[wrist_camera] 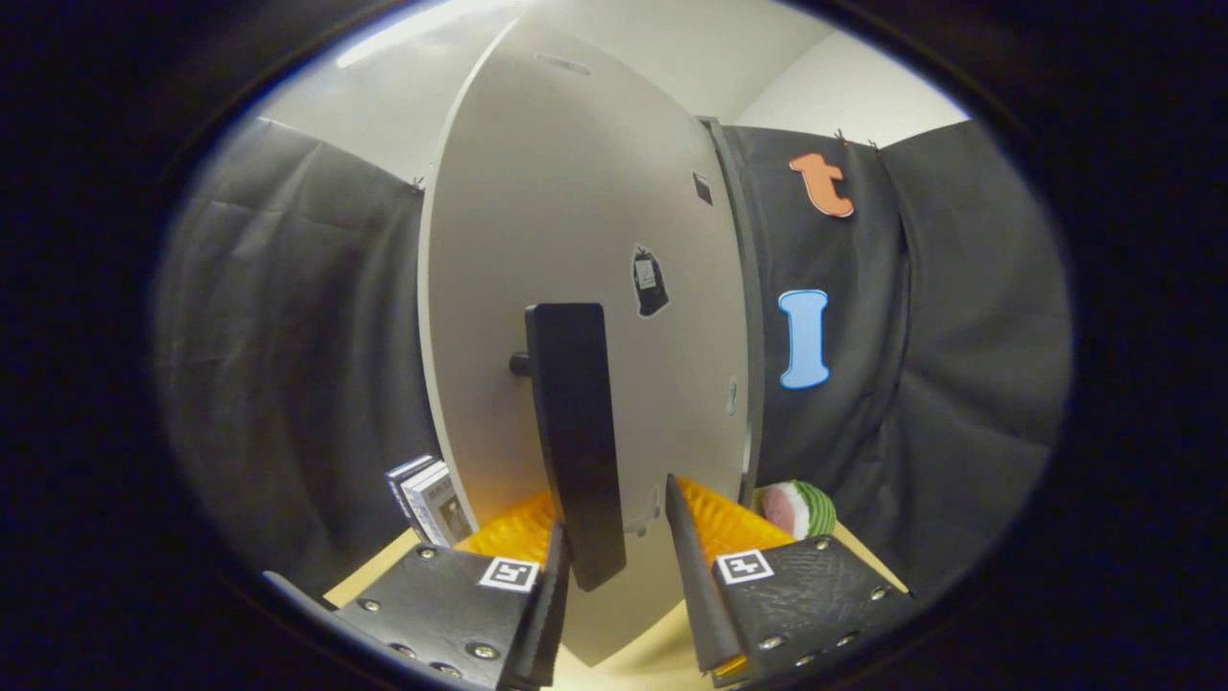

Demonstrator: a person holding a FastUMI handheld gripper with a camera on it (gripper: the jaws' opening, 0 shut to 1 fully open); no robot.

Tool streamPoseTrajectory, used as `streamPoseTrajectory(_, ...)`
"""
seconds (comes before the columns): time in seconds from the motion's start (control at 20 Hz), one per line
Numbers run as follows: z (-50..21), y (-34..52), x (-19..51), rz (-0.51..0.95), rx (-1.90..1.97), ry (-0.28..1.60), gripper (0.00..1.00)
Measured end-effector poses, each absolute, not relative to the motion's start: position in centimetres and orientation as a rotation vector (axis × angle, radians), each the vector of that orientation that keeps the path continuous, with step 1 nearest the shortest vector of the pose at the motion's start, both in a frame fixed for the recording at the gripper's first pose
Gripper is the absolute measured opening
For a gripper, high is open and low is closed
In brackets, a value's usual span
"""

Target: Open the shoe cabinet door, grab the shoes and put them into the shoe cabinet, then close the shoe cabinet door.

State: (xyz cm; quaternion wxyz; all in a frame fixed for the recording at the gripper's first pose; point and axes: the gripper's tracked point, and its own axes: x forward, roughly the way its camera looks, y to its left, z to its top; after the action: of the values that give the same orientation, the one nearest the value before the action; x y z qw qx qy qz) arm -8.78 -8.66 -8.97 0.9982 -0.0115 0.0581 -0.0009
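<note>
A white cabinet door stands close in front of me, with a dark strip of the cabinet along its right edge. A long black handle sticks out from the door on a short peg and hangs down between my fingers. My gripper is open around the lower part of the handle. The left finger lies against the handle's left side. A gap separates the handle from the right finger. A small dark tag is stuck on the door right of the handle.
The cabinet stands on a light wooden tabletop. A few small boxes stand left of the door's foot. A toy watermelon slice lies to its right. Black cloth walls the booth on both sides.
</note>
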Motion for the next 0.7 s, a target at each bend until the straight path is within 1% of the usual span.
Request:
streamPoseTrajectory(0.2,-9.3,-7.2,-8.2,-0.040,0.014,0.143,0.53)
streamPoseTrajectory(0.35,-9.7,-3.9,-7.9,0.016,0.054,0.150,0.53)
streamPoseTrajectory(0.45,-11.1,-3.3,-7.5,0.019,0.029,0.186,0.53)
streamPoseTrajectory(0.7,-13.0,-0.1,-3.5,0.045,0.058,0.227,0.53)
